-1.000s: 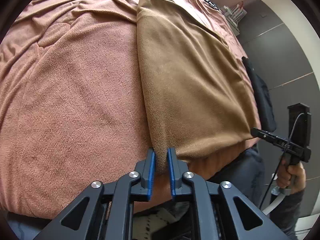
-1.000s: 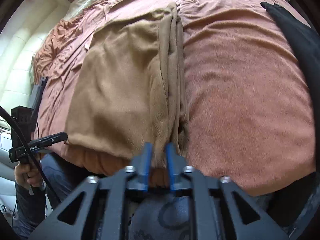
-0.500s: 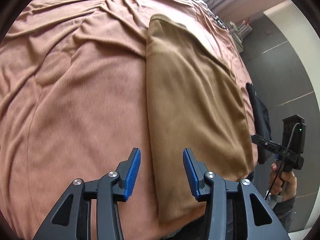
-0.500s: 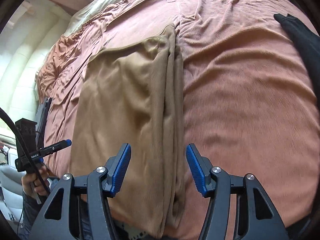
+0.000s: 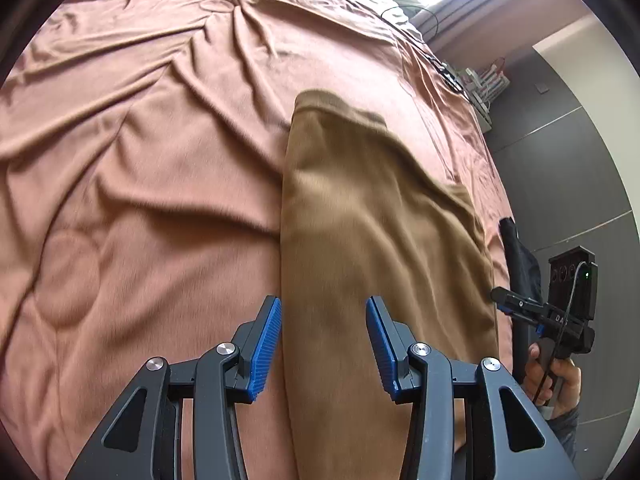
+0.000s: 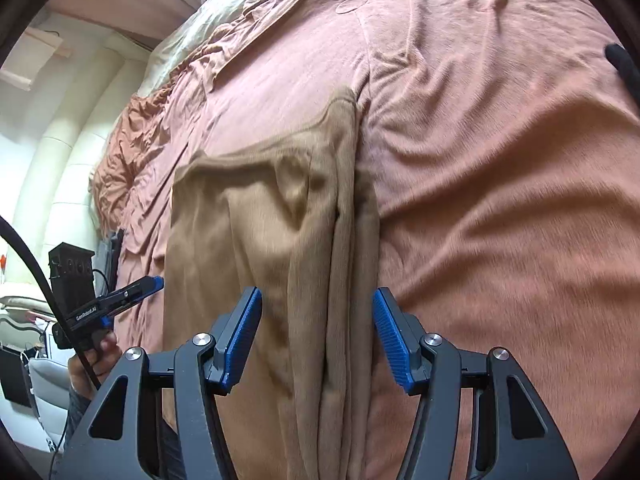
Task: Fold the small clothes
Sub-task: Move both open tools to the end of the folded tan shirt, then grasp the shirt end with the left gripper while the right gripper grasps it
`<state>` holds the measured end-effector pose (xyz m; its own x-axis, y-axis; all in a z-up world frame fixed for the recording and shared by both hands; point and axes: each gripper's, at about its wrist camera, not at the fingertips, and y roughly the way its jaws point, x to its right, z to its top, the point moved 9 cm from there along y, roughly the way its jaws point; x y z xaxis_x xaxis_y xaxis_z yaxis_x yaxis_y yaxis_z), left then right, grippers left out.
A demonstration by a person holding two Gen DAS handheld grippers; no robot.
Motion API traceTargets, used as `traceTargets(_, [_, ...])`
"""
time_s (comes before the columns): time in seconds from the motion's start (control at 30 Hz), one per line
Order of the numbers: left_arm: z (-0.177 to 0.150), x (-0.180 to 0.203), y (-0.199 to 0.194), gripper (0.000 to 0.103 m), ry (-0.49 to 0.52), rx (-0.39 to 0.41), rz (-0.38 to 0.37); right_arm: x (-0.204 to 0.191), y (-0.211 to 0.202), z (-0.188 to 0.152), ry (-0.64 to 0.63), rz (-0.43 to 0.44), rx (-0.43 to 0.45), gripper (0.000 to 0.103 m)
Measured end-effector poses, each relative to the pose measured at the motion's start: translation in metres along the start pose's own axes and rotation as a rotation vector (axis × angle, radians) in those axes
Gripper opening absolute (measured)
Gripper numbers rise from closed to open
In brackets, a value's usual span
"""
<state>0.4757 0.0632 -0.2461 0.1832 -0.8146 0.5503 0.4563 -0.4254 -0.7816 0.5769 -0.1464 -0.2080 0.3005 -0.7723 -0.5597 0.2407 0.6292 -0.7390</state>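
Two grippers hover over one tan folded garment [image 5: 372, 240] that lies flat on a rumpled pink-brown bedspread [image 5: 140, 184]. The left gripper [image 5: 323, 344] has its blue pads spread apart with nothing pinched; the garment's left folded edge runs ahead of it and passes beneath the gap. The right gripper [image 6: 318, 336] is likewise spread and empty, with the garment's stacked right-hand folds [image 6: 344, 280] directly under and ahead of its gap. A black cloth [image 5: 520, 256] lies to the right of the left gripper, beyond the garment's far edge.
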Motion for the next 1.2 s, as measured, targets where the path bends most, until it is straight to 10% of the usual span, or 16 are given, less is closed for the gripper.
traceTargets(0.83, [0.091, -0.006, 0.064, 0.046, 0.012, 0.019, 0.029, 0.026, 0.055, 0.05, 0.017, 0.172, 0.006, 0.043])
traceTargets(0.97, [0.097, -0.005, 0.07, 0.025, 0.011, 0.026, 0.025, 0.023, 0.057, 0.049, 0.021, 0.145, 0.005, 0.018])
traceTargets(1.2, [0.101, 0.01, 0.054, 0.008, 0.048, 0.064, 0.031, -0.011, 0.034, 0.047, -0.066, 0.054, 0.067, 0.014])
